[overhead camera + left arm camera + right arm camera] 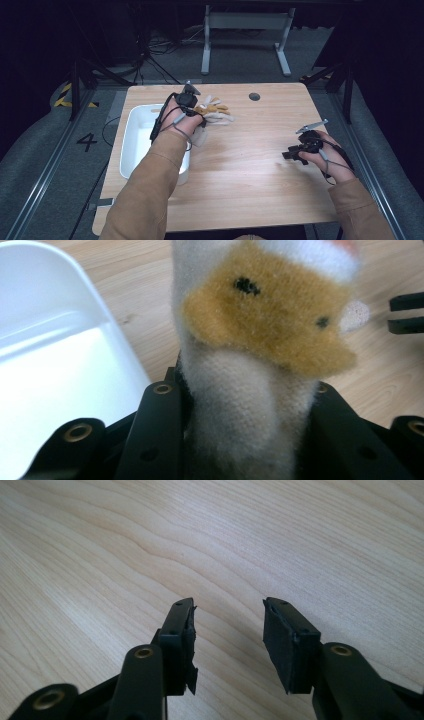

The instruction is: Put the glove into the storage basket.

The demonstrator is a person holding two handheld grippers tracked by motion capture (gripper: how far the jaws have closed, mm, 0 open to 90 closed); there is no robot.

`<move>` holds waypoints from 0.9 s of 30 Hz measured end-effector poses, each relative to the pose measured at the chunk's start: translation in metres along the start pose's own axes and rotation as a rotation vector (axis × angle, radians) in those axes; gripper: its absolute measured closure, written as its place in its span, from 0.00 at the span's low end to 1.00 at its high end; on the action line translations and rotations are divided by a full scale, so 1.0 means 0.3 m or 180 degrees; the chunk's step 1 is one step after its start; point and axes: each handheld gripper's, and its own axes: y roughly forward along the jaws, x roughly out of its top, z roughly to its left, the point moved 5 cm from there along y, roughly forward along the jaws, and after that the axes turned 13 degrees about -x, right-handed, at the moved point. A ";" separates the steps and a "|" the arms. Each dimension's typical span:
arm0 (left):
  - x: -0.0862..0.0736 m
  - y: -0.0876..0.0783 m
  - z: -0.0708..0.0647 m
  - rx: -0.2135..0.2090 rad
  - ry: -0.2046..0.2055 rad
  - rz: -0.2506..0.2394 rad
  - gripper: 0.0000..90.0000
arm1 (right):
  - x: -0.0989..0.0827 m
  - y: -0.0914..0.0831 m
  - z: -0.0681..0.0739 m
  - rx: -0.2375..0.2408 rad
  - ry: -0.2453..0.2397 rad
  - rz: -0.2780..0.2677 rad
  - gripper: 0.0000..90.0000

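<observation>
The left gripper (245, 440) clamps the plush toy (265, 325) low, so it may flop short of the white bin (55, 350) beside it, while the right gripper (227, 640) gapes empty.

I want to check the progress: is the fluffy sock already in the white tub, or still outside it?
Outside: the left gripper holds the sock over the wooden table, beside the white tub.

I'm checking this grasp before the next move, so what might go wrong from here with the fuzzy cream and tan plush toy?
1. The left gripper is shut on the fuzzy cream and tan plush toy at one narrow end; the soft pile may slip free.
2. Its dangling limbs hang beside the white plastic bin and might catch the rim.
3. The right gripper, open over the wooden table, is too far off to help.
</observation>
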 end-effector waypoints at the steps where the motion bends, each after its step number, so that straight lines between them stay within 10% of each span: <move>1: 0.000 -0.005 0.005 0.0020 -0.0056 -0.0009 0.76 | -0.001 -0.002 0.008 -0.0004 -0.0058 0.0016 0.65; 27: -0.047 -0.114 0.126 0.0317 -0.0642 -0.0275 0.76 | 0.056 -0.004 0.032 0.0210 -0.0190 -0.0011 0.62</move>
